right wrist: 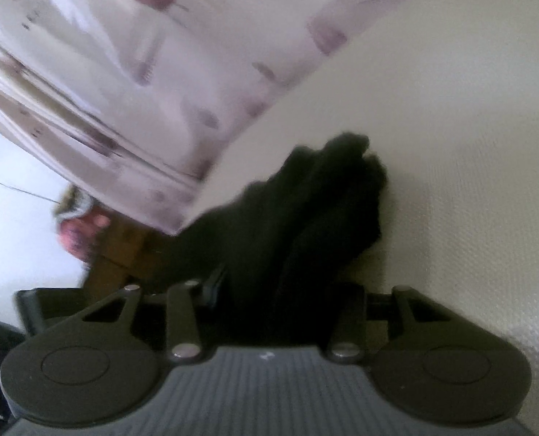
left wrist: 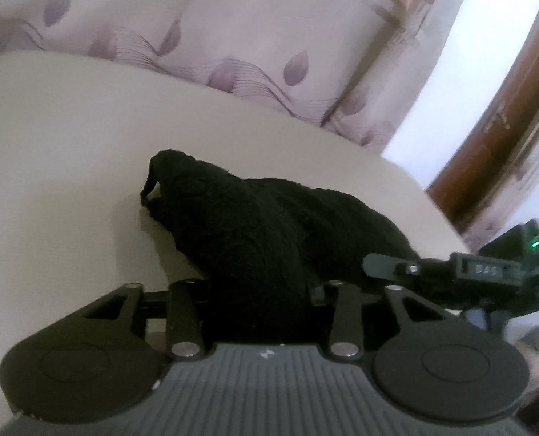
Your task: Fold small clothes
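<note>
Fuzzy, matt black cloth garment lies on a smooth, matt, perhaps finely textured cream table.

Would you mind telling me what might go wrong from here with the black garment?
1. The black garment sits bunched between both tools, left tool and right tool, so the fold may come out lumpy.
2. It lies close to the table edge and might slide off.

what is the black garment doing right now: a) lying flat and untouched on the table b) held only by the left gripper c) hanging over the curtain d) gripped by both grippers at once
d: in each wrist view the black garment runs straight into that view's own gripper, the left gripper and the right gripper, bunched above the pale table.
</note>
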Motion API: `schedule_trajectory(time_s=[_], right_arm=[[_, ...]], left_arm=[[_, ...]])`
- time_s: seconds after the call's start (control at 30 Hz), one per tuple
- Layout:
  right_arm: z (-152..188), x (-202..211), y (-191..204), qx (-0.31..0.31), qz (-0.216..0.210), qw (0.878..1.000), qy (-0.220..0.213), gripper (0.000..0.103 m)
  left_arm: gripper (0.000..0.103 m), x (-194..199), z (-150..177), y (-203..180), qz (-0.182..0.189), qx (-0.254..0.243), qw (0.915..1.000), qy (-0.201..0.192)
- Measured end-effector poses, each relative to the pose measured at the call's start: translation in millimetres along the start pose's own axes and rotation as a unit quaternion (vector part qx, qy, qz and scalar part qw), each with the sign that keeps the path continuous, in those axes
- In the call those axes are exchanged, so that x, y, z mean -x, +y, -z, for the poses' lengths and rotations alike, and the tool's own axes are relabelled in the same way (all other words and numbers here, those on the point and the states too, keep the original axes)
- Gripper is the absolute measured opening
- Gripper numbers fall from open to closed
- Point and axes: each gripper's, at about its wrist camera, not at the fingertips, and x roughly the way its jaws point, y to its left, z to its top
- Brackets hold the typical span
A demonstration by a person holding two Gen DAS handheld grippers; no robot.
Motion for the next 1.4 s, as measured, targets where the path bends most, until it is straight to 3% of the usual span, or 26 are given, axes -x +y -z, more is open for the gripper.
schedule_trajectory(time_s=[0.03,0.07,0.1,0.13,0.17,0.27,0.37,0.47,0.57,0.7,0.9,1.03,1.17,1.27,1.4], right_arm=[[2.7,-1.8,1.3,0.009,0.013,1.000,0.003,0.048],[5.3,-3.2,5.2,0.028,0.039,0.999,0.003,0.063],[7.3,-3.2,9.2,0.048,0.061,0.997,-0.001,0.070],[9.9,-2.0,14.9,0.069,0.070,0.995,-0.008,0.073],[12.7,1.3,20.6,0.086,0.082,0.993,-0.018,0.079],[29.2,22.3,42.6,0.150,0.114,0.979,-0.077,0.081],[53.2,39.9,69.8,0.228,0.160,0.952,-0.129,0.096],[79.7,58.9,88.6,0.271,0.158,0.932,-0.180,0.102],[98.8,71.7,101.3,0.296,0.196,0.912,-0.206,0.103],[112.1,81.4,110.2,0.289,0.205,0.913,-0.201,0.103],[128.7,91.2,123.1,0.292,0.216,0.908,-0.211,0.103],[135.1,103.7,134.4,0.295,0.208,0.906,-0.221,0.103],[139.8,113.4,145.9,0.295,0.197,0.907,-0.228,0.103],[144.3,117.7,156.2,0.308,0.195,0.902,-0.231,0.103],[147.9,121.2,164.7,0.318,0.194,0.897,-0.236,0.103]], left_arm=[[0.061,1.9,4.3,2.1,-0.011,0.003,0.9999,-0.012],[0.074,3.9,8.9,2.3,-0.024,0.002,0.9993,-0.029],[0.082,5.5,12.0,0.3,-0.039,-0.007,0.9984,-0.041],[0.096,7.9,15.3,-3.3,-0.061,-0.018,0.9964,-0.056],[0.102,11.3,18.4,-7.0,-0.081,-0.028,0.9937,-0.073],[0.103,27.3,27.4,-22.2,-0.123,-0.067,0.9815,-0.131],[0.103,40.7,32.2,-40.5,-0.177,-0.092,0.9661,-0.164],[0.103,51.3,35.3,-57.5,-0.213,-0.107,0.9549,-0.177],[0.103,61.7,37.9,-73.8,-0.239,-0.118,0.9461,-0.184],[0.103,81.0,35.4,-88.4,-0.220,-0.106,0.9493,-0.199],[0.103,107.0,33.0,-111.1,-0.236,-0.105,0.9399,-0.223],[0.103,129.2,33.4,-128.9,-0.248,-0.125,0.9267,-0.254],[0.103,148.2,30.3,-142.6,-0.226,-0.131,0.9282,-0.265],[0.103,157.0,31.5,-151.1,-0.218,-0.141,0.9241,-0.280],[0.103,158.5,32.3,-159.0,-0.208,-0.152,0.9266,-0.274]])
